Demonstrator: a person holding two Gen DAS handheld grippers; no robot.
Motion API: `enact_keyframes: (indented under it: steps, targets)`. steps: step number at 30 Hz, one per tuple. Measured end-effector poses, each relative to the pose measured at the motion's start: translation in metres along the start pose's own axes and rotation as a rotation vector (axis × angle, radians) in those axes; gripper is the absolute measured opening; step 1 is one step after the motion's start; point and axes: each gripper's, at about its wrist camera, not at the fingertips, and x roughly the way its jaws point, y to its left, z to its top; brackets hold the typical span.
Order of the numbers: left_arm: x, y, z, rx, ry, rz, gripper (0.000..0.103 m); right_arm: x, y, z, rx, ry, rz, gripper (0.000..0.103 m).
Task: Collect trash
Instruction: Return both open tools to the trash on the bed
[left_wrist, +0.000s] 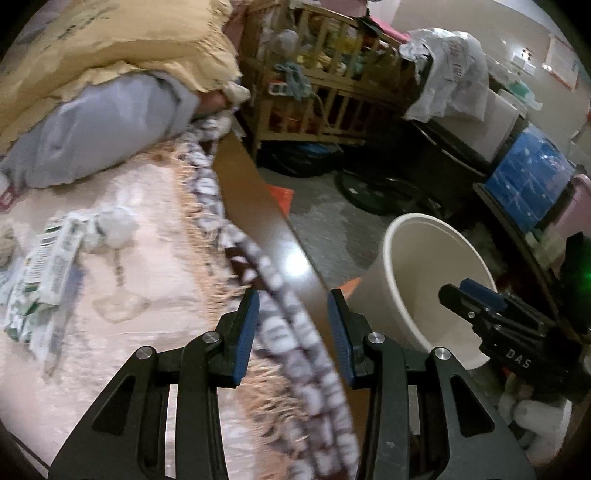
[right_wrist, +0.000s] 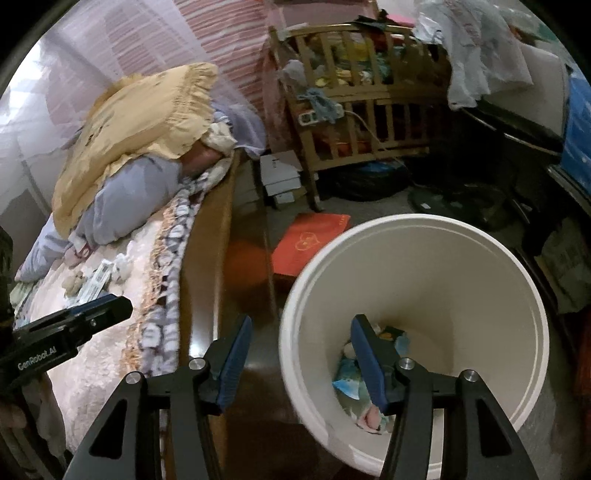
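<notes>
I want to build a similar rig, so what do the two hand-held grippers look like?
Both look alike: the left hand-held gripper and the right hand-held gripper have matte black angular linkage arms with cut-out slots, silver round pivot pins, and flat blue finger pads. White lettering marks the bodies: "GenRobot.AI" on the left, "DAS" on the right. No cables show.

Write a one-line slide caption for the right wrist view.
Empty, open right gripper above the white bin holding wrappers, beside a bed with litter remaining.
</notes>
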Motion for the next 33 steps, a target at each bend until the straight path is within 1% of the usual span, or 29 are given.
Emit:
enact_keyframes:
  steps: [3, 6, 11, 15, 19, 21, 25, 33]
  targets:
    - [-0.008, 0.012, -0.002, -0.003, -0.013, 0.029, 0.036, 0.001, 0.015, -0.001, -0.019, 0.004, 0.015, 0.055]
    - [-0.016, 0.023, -0.005, -0.006, -0.026, 0.06, 0.036, 0.003, 0.032, -0.003, -0.043, 0.008, 0.036, 0.058]
    - [-0.028, 0.043, -0.011, -0.02, -0.041, 0.109, 0.036, 0.007, 0.062, -0.004, -0.087, 0.016, 0.071, 0.059]
    - [-0.034, 0.061, -0.015, -0.045, -0.04, 0.136, 0.036, 0.009, 0.083, -0.005, -0.118, 0.019, 0.099, 0.059]
    - [-0.04, 0.082, -0.021, -0.07, -0.031, 0.168, 0.036, 0.013, 0.106, -0.006, -0.147, 0.031, 0.134, 0.064]
    - [-0.043, 0.093, -0.023, -0.079, -0.026, 0.185, 0.036, 0.017, 0.117, -0.007, -0.159, 0.041, 0.152, 0.064]
    - [-0.052, 0.121, -0.028, -0.117, -0.021, 0.213, 0.037, 0.027, 0.141, -0.008, -0.191, 0.062, 0.18, 0.064]
    - [-0.078, 0.195, -0.042, -0.208, -0.016, 0.279, 0.037, 0.055, 0.188, -0.009, -0.248, 0.111, 0.239, 0.064]
